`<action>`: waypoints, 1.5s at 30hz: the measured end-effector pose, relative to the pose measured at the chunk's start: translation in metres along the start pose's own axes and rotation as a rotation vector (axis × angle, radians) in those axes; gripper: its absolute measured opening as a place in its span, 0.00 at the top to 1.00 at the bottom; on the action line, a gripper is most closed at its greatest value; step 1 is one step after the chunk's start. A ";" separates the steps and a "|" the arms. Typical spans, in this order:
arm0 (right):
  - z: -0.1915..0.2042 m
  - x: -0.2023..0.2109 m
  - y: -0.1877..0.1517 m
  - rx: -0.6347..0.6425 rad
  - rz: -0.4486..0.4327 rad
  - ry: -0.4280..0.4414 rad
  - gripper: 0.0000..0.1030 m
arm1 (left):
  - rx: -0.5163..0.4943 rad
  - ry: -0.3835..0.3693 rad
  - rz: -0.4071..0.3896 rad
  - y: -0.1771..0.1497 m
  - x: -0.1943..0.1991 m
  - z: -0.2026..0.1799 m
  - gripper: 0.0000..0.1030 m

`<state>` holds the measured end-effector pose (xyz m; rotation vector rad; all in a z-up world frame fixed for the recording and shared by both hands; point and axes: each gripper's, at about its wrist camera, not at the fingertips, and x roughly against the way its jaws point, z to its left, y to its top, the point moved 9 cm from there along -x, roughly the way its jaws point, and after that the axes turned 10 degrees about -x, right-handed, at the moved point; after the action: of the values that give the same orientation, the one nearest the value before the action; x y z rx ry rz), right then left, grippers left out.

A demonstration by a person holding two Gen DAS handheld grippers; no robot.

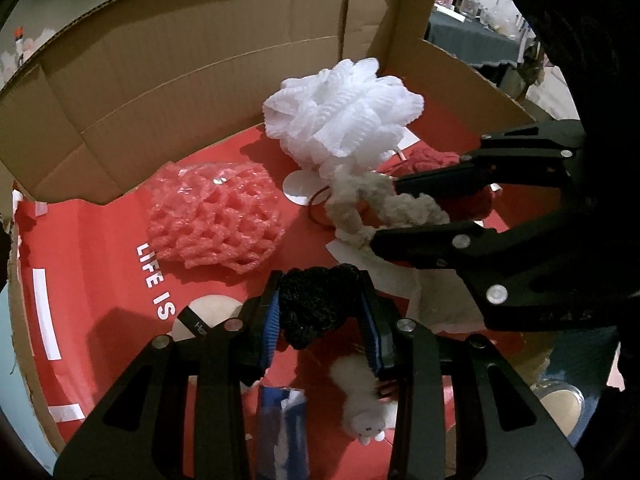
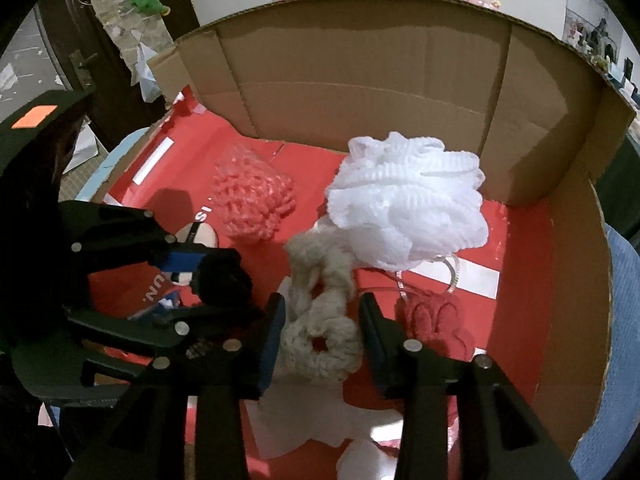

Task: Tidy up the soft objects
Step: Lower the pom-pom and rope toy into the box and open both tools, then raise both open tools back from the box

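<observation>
Left wrist view: left gripper (image 1: 320,316) clamped on a black fuzzy scrunchie (image 1: 314,304), held above the red floor of the cardboard box (image 1: 180,60). Right gripper (image 1: 384,212) entering from the right, fingers either side of a cream scrunchie (image 1: 376,204), just below the white mesh puff (image 1: 344,112); contact there hard to judge. Pink foam net (image 1: 214,216) left of the puff, well apart from it. Small white plush (image 1: 366,404) partly hidden behind the left gripper's finger, near the box's front edge; blue-and-white packet (image 1: 282,428) beside it, cut off by the gripper body.

Right wrist view: right gripper (image 2: 322,328) parted around the cream scrunchie (image 2: 320,320), fingers flanking it with small gaps, not pinching. Red knitted item (image 2: 436,320) right of the scrunchie, half covered by the right finger. White mesh puff (image 2: 408,200) behind, near the box's (image 2: 360,60) back wall. Left gripper (image 2: 200,280) at the left, its lower finger lost behind the black scrunchie (image 2: 224,280).
</observation>
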<state>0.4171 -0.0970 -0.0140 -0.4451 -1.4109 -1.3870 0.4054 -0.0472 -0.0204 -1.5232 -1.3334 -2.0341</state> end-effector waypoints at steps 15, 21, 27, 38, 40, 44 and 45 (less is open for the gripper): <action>-0.005 0.021 0.005 -0.013 -0.046 -0.018 0.29 | 0.017 0.038 -0.048 -0.001 0.020 0.004 0.42; -0.005 0.050 0.003 -0.025 -0.098 -0.036 0.21 | 0.063 0.063 -0.102 -0.006 0.046 0.007 0.29; 0.005 0.095 -0.003 -0.024 -0.197 -0.068 0.08 | 0.102 0.095 -0.230 -0.009 0.094 0.003 0.12; 0.019 0.145 -0.032 -0.054 -0.455 -0.187 0.00 | 0.146 0.274 -0.487 -0.023 0.156 -0.002 0.05; 0.016 0.143 -0.038 -0.061 -0.511 -0.222 0.00 | 0.152 0.324 -0.511 -0.025 0.152 0.000 0.05; 0.011 0.126 -0.046 -0.057 -0.570 -0.279 0.00 | 0.151 0.374 -0.520 -0.030 0.139 0.003 0.05; 0.010 0.119 -0.048 -0.056 -0.566 -0.282 0.00 | 0.152 0.383 -0.516 -0.030 0.135 0.004 0.05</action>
<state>0.3289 -0.1469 0.0654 -0.2926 -1.8217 -1.8733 0.3320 0.0119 0.0810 -0.7152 -1.7862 -2.2877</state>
